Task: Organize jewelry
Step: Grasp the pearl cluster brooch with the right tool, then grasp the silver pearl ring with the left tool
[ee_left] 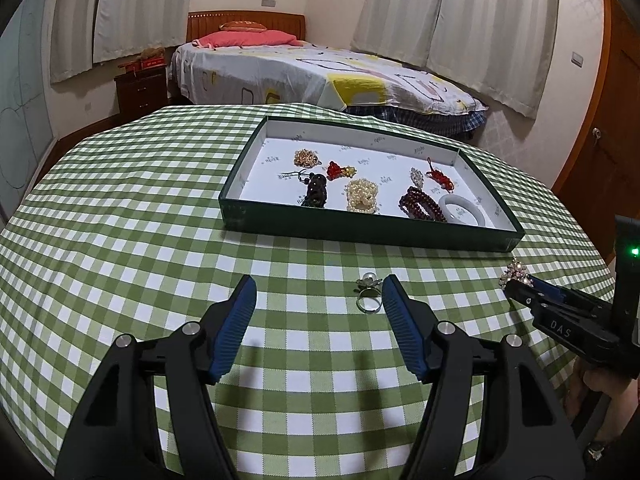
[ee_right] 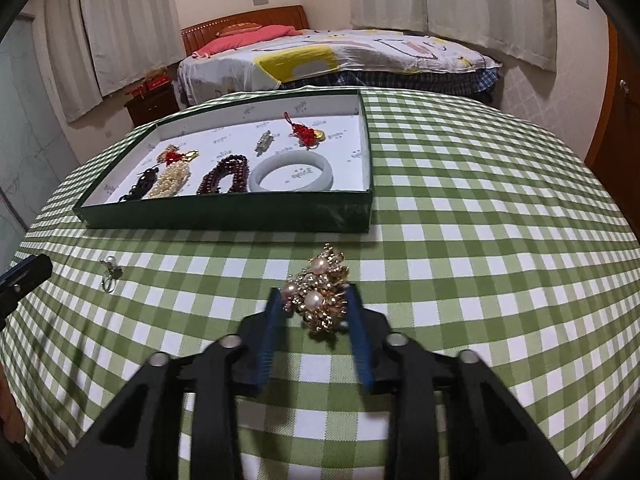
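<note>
A shallow green tray (ee_left: pixel 360 229) with a white lining sits on the checked table and holds several jewelry pieces: pearl strands, dark red beads (ee_left: pixel 422 203), a pale bangle (ee_left: pixel 464 210), red tassels. It also shows in the right wrist view (ee_right: pixel 224 216). My left gripper (ee_left: pixel 319 294) is open, low over the cloth. A silver pearl ring (ee_left: pixel 368 294) lies just inside its right finger, also seen in the right wrist view (ee_right: pixel 110 274). My right gripper (ee_right: pixel 314 302) is shut on a gold pearl brooch (ee_right: pixel 322 292), in front of the tray; the brooch shows in the left wrist view (ee_left: pixel 514 272).
The table has a green and white checked cloth (ee_left: pixel 140 220). A bed (ee_left: pixel 320 72) stands behind the table, with a dark nightstand (ee_left: pixel 140 88) beside it. Curtains cover the back walls. A wooden door (ee_left: pixel 608 128) is at the right.
</note>
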A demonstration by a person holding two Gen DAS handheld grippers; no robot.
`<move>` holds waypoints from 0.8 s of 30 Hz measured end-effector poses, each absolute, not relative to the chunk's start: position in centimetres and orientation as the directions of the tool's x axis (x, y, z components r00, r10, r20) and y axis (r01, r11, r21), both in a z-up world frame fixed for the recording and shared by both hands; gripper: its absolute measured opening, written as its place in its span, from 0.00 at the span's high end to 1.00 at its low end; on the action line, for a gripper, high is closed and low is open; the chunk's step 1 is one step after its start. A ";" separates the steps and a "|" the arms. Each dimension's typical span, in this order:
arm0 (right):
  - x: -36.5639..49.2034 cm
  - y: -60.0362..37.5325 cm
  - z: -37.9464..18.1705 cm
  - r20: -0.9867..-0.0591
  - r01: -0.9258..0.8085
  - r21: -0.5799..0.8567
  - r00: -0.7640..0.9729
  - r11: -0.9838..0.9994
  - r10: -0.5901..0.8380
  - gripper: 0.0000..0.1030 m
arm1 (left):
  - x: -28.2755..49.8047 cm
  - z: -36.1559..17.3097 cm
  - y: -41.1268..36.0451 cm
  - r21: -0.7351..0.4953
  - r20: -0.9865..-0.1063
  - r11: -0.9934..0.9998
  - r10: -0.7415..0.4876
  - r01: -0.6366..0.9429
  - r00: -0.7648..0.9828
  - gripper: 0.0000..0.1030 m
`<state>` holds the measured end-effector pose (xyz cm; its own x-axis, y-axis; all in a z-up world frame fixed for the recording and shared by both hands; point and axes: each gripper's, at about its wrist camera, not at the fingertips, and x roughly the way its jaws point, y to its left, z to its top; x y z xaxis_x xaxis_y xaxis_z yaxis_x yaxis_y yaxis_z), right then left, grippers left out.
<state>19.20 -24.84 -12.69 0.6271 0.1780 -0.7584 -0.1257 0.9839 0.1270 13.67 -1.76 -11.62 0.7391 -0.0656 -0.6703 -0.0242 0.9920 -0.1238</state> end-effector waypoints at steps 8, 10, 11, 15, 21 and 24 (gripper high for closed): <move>18.3 -23.8 -12.5 -0.749 -0.162 0.117 0.634 0.980 0.194 0.80 | 13.6 -11.9 -2.3 -0.123 -0.675 0.992 -0.074 -0.013 0.734 0.38; 18.2 -23.5 -12.4 -0.748 -0.172 0.119 0.633 0.978 0.202 0.80 | 13.6 -12.0 -2.4 -0.122 -0.677 0.992 -0.077 -0.009 0.732 0.38; 18.0 -23.4 -12.3 -0.746 -0.178 0.118 0.633 0.977 0.205 0.80 | 13.6 -12.1 -2.5 -0.123 -0.679 0.992 -0.080 -0.006 0.730 0.38; 17.7 -23.1 -11.8 -0.739 -0.189 0.107 0.642 0.976 0.206 0.80 | 13.7 -12.3 -3.0 -0.124 -0.683 0.992 -0.090 0.007 0.725 0.38; 17.4 -23.4 -11.6 -0.734 -0.195 0.119 0.643 0.974 0.218 0.80 | 14.6 -12.8 -3.9 -0.128 -0.700 0.991 -0.108 0.025 0.706 0.39; 17.3 -23.4 -11.6 -0.733 -0.197 0.127 0.642 0.972 0.226 0.80 | 15.4 -13.3 -4.6 -0.116 -0.718 0.993 -0.107 0.033 0.687 0.42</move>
